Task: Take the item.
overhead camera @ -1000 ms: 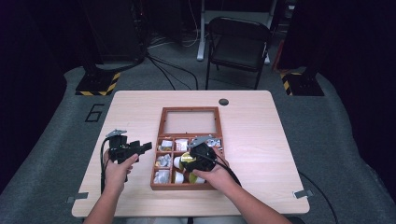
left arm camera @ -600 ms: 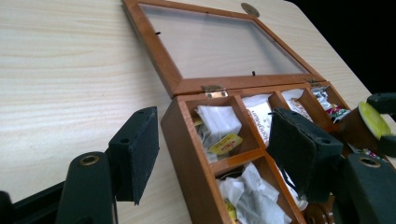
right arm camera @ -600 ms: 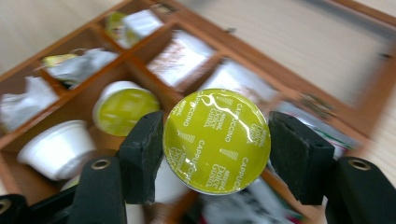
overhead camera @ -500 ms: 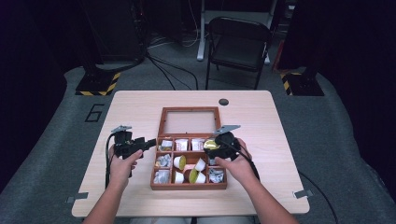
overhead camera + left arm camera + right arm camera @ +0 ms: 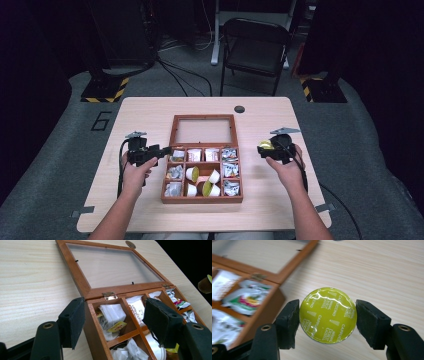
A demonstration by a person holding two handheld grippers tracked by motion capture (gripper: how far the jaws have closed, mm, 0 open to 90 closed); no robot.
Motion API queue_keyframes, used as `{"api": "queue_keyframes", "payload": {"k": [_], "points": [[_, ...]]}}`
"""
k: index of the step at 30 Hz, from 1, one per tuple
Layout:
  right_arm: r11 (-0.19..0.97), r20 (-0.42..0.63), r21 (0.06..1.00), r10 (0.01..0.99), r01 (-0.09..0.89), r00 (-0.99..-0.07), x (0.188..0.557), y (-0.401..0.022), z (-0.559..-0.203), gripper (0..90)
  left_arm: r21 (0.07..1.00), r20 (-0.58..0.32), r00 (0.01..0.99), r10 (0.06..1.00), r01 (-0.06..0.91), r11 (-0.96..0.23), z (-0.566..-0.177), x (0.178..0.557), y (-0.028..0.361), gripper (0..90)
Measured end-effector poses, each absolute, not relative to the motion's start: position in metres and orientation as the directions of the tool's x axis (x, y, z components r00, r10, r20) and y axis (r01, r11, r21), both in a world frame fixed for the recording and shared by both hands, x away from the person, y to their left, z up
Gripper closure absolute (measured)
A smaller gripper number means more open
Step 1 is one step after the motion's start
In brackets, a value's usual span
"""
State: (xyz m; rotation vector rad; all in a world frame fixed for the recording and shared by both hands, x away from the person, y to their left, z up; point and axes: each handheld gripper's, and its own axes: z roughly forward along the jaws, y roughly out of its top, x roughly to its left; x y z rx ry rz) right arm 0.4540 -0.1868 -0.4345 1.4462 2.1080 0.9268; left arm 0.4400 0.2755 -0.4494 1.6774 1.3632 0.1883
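An open wooden box (image 5: 202,200) lies mid-table, its glass lid (image 5: 204,131) flat behind it. Its compartments hold tea sachets (image 5: 229,154) and several white capsules (image 5: 191,174). My right gripper (image 5: 261,148) hovers over bare table right of the box, shut on a yellow-green foil-topped capsule (image 5: 328,315), one pad on each side. That capsule (image 5: 206,284) also shows far off in the left gripper view. My left gripper (image 5: 167,149) is at the box's back left corner (image 5: 96,325) and open, one pad outside the left wall and the other over the compartments.
A dark round plug (image 5: 239,109) sits in the table near the back edge. A black folding chair (image 5: 255,47) stands behind the table. Bare wood lies on both sides of the box.
My right gripper has carried the yellow-green capsule out of the box and off to the right. The left gripper has hardly moved.
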Motion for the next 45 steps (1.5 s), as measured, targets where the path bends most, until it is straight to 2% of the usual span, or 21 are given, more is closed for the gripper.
{"api": "queue_keyframes", "payload": {"k": [5, 13, 26, 37, 45], "points": [[0.161, 0.041, 0.715, 0.962, 0.681, -0.271, 0.460, -0.219, -0.441, 37.1, 0.732, -0.407, 0.371, 0.835, 0.680, 0.055, -0.448, 0.439, 0.279, 33.2], [0.110, 0.025, 0.683, 0.985, 0.722, -0.173, 0.468, -0.246, -0.460, 37.1, 0.726, -0.407, 0.354, 0.842, 0.685, 0.063, -0.449, 0.437, 0.283, 33.2], [0.093, 0.031, 0.633, 0.989, 0.769, -0.145, 0.475, -0.249, -0.481, 37.1, 0.727, -0.404, 0.348, 0.846, 0.683, 0.066, -0.451, 0.436, 0.285, 33.2], [0.100, 0.021, 0.635, 0.989, 0.766, -0.146, 0.475, -0.251, -0.485, 36.5, 0.727, -0.406, 0.348, 0.845, 0.684, 0.068, -0.451, 0.437, 0.285, 33.2], [0.087, 0.016, 0.646, 0.992, 0.758, -0.128, 0.474, -0.249, -0.483, 30.7, 0.728, -0.401, 0.349, 0.847, 0.683, 0.063, -0.451, 0.438, 0.285, 33.2]]}}
